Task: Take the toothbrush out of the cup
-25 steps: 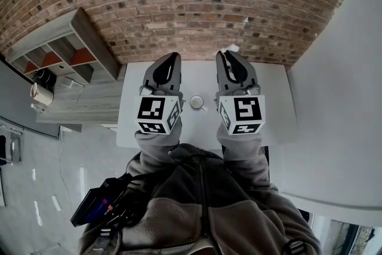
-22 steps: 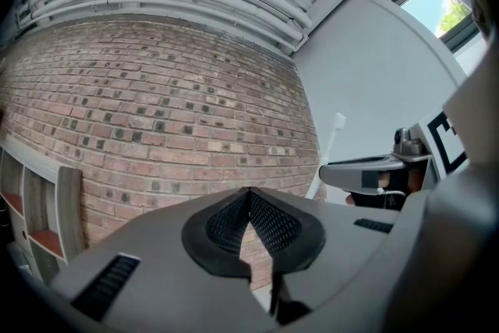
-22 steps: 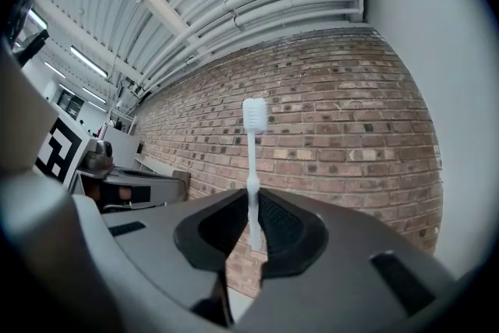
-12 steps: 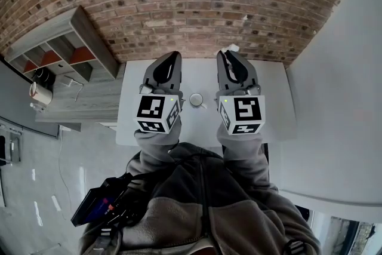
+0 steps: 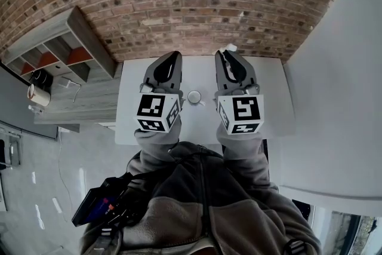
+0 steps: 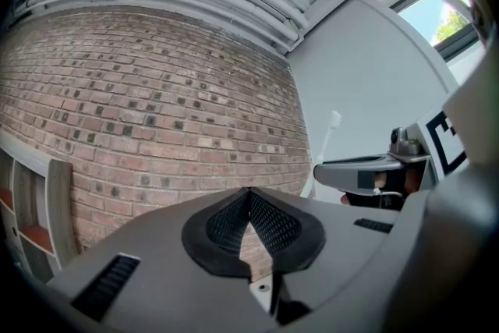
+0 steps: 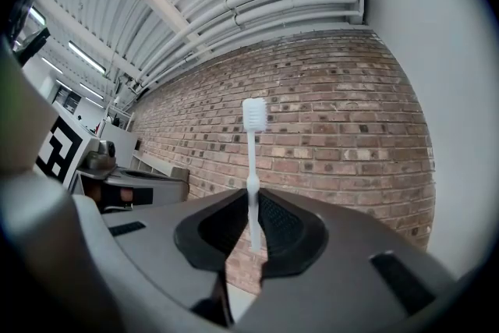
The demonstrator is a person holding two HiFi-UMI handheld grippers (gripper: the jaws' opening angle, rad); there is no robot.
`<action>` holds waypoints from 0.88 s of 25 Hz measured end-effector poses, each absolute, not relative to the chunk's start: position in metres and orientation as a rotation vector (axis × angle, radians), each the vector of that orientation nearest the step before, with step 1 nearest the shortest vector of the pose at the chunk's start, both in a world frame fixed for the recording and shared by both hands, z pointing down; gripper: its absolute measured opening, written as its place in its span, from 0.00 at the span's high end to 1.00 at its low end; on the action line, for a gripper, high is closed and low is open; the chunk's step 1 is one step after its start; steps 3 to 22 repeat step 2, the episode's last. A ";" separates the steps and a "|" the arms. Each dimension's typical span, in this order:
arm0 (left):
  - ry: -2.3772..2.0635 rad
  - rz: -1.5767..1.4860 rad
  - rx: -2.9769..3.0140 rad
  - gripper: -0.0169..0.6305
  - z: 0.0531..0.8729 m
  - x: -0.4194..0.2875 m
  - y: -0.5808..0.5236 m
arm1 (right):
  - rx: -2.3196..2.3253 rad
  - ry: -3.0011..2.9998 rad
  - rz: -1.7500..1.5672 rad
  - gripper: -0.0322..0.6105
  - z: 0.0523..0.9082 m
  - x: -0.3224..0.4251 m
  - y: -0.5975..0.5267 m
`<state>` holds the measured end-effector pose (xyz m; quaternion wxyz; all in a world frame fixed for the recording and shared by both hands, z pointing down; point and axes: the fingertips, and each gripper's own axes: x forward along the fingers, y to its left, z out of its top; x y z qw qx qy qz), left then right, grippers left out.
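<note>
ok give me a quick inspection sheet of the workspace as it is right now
surface: white table, only the cup on it
job's things: white cup upright between the tools; toothbrush out of it, standing upright in the right tool
clutter: nothing seen
tools: left tool shut, empty; right tool shut on toothbrush
cables: nothing seen on the table
surroundings: brick wall behind the table, shelf unit at left, grey floor
</note>
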<state>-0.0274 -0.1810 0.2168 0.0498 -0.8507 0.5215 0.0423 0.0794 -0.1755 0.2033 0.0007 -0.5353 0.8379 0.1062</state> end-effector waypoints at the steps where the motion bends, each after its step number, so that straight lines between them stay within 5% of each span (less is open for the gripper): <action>1: 1.587 0.129 -2.593 0.97 0.217 -0.027 -0.181 | -1.682 2.632 0.335 0.88 0.204 0.079 -0.175; 22: 1.586 0.129 -2.594 0.97 0.218 -0.027 -0.181 | -1.682 2.633 0.337 0.88 0.205 0.079 -0.174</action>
